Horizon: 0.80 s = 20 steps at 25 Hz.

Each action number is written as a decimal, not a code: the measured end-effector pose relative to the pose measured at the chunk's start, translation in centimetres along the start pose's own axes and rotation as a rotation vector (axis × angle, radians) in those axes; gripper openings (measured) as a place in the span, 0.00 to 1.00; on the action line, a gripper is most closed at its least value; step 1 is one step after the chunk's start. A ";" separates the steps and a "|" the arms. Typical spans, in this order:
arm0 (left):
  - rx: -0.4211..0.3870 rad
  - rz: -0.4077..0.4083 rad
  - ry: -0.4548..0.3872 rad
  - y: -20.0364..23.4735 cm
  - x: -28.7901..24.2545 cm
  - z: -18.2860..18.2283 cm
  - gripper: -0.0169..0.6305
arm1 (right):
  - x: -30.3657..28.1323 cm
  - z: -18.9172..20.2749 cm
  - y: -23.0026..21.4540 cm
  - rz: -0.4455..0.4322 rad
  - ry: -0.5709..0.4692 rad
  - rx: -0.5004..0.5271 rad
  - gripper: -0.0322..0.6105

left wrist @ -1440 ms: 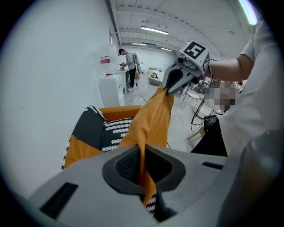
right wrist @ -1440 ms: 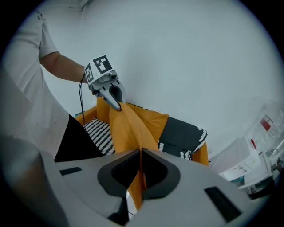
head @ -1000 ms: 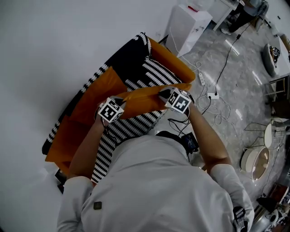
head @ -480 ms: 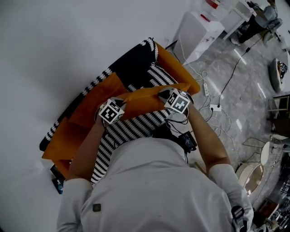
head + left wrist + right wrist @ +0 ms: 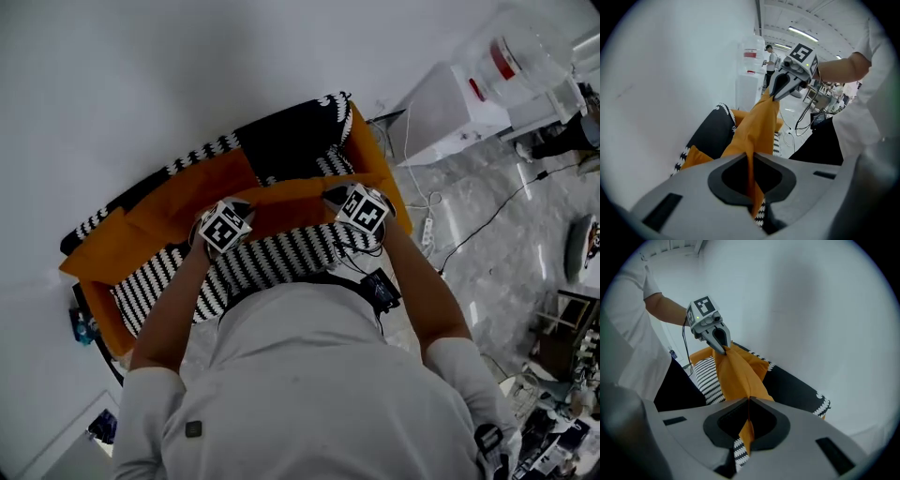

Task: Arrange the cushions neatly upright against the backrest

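An orange cushion (image 5: pixel 286 199) hangs stretched between my two grippers over a small sofa. My left gripper (image 5: pixel 752 159) is shut on one top corner of it, and my right gripper (image 5: pixel 748 401) is shut on the other. Orange fabric (image 5: pixel 754 126) runs from my left jaws up to the right gripper (image 5: pixel 776 96). In the right gripper view the same cushion (image 5: pixel 738 373) leads to the left gripper (image 5: pixel 724 350). Behind it a black cushion (image 5: pixel 286 145) leans on the backrest. The striped seat (image 5: pixel 272 262) lies below, partly hidden by the person's arms.
The sofa's orange side (image 5: pixel 141 230) reaches to the left, against a white wall. A white cabinet with a water bottle (image 5: pixel 450 112) stands on the right. Cables and a power strip (image 5: pixel 429 230) lie on the marbled floor beside the sofa. A small blue object (image 5: pixel 82 328) sits at the sofa's left end.
Both grippers have carried the orange cushion sideways and a little lower, still shut on its corners. The head view has swung, so the sofa now lies more squarely across the picture.
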<state>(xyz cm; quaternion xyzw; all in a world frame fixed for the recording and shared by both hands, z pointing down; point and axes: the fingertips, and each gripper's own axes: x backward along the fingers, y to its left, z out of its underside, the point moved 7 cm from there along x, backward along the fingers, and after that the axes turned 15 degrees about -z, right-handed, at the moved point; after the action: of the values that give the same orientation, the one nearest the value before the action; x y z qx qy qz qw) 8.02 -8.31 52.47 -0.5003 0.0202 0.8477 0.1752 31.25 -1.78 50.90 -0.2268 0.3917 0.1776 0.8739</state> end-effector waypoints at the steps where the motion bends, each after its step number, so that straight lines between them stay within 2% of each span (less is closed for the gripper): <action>1: 0.025 -0.013 0.003 -0.1 -0.5 -0.5 0.06 | 0.2 0.2 -1.1 -0.020 0.013 0.019 0.10; 7: 0.121 -0.072 0.040 0.5 -3.3 -2.8 0.06 | 1.2 0.3 -6.8 -0.102 0.050 0.106 0.10; 13: 0.156 -0.099 0.080 1.9 -6.4 -4.6 0.06 | 1.0 0.3 -12.0 -0.141 0.076 0.164 0.10; 20: 0.189 -0.097 0.114 3.6 -10.5 -6.0 0.06 | 0.3 0.8 -17.0 -0.173 0.098 0.165 0.10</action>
<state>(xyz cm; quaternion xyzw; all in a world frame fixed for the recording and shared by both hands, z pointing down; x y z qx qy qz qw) 16.57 -15.85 57.94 -0.5294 0.0859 0.8027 0.2610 40.20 -15.44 55.55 -0.1956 0.4264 0.0576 0.8813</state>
